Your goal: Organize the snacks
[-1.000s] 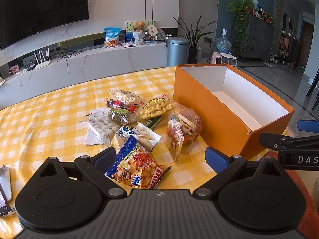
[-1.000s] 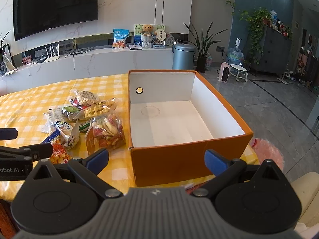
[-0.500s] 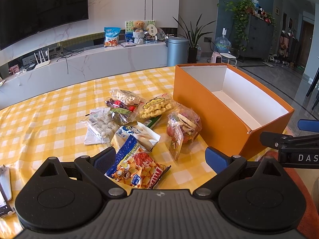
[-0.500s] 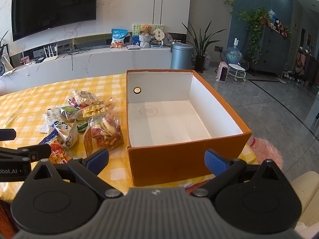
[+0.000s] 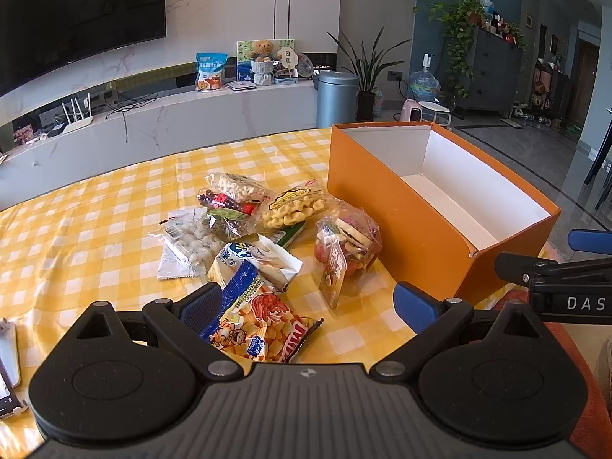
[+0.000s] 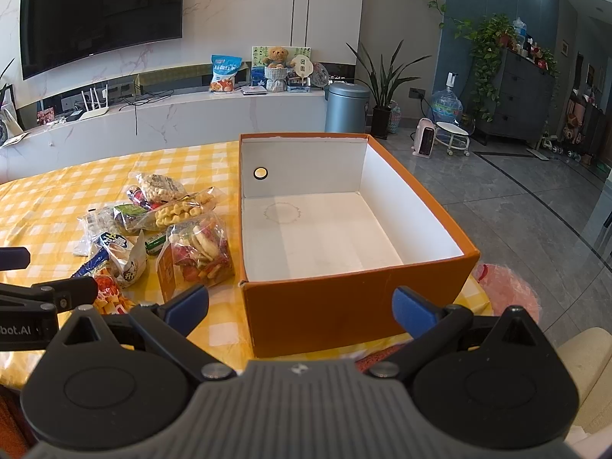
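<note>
Several snack packets lie heaped on the yellow checked tablecloth (image 5: 76,229). Closest to me is a blue and orange chip bag (image 5: 260,321), and my left gripper (image 5: 308,302) stands open just above its near end, holding nothing. A clear bag of mixed crackers (image 5: 346,244) sits beside the empty orange box (image 5: 397,222). My right gripper (image 6: 300,306) is open too, hovering before the orange box's (image 6: 344,306) near wall. The cracker bag (image 6: 199,252) and chip bag (image 6: 107,290) show at that view's left.
A white device (image 5: 7,359) lies at the table's left edge. The table edge runs just right of the box, with grey floor (image 6: 535,210) beyond. A pink bag (image 6: 505,287) sits low by the box's right corner. A TV counter (image 5: 153,126) stands behind.
The right wrist view has drifted slightly, so the box sits a touch further left and lower. The left gripper and the snacks have stayed put.
</note>
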The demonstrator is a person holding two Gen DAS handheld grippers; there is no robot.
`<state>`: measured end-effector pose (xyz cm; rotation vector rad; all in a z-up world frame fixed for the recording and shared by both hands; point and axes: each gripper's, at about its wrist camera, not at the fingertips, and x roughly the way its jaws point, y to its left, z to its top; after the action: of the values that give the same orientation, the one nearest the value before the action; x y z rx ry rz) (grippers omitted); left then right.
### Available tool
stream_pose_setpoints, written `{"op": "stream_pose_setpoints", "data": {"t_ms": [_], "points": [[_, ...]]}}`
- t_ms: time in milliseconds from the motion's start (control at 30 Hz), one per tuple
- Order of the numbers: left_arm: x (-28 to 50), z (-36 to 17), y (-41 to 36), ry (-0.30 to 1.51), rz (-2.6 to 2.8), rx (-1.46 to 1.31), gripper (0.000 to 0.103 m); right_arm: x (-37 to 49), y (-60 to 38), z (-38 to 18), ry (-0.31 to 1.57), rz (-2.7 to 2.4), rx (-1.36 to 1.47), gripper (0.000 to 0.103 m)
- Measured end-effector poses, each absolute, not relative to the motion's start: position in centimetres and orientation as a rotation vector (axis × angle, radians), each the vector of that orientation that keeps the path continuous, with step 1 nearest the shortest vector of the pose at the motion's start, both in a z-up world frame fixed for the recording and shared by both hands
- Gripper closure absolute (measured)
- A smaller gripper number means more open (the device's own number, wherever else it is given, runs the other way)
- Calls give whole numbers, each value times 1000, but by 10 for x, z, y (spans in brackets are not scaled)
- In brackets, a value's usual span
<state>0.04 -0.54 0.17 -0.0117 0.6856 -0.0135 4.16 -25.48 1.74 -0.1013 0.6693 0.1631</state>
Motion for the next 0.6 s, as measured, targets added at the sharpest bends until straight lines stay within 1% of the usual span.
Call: {"op": "stream_pose_setpoints", "data": {"t_ms": [600], "points": [[0, 1, -6, 690, -15, -14, 0, 42, -256, 15, 673, 156, -100, 3]]}}
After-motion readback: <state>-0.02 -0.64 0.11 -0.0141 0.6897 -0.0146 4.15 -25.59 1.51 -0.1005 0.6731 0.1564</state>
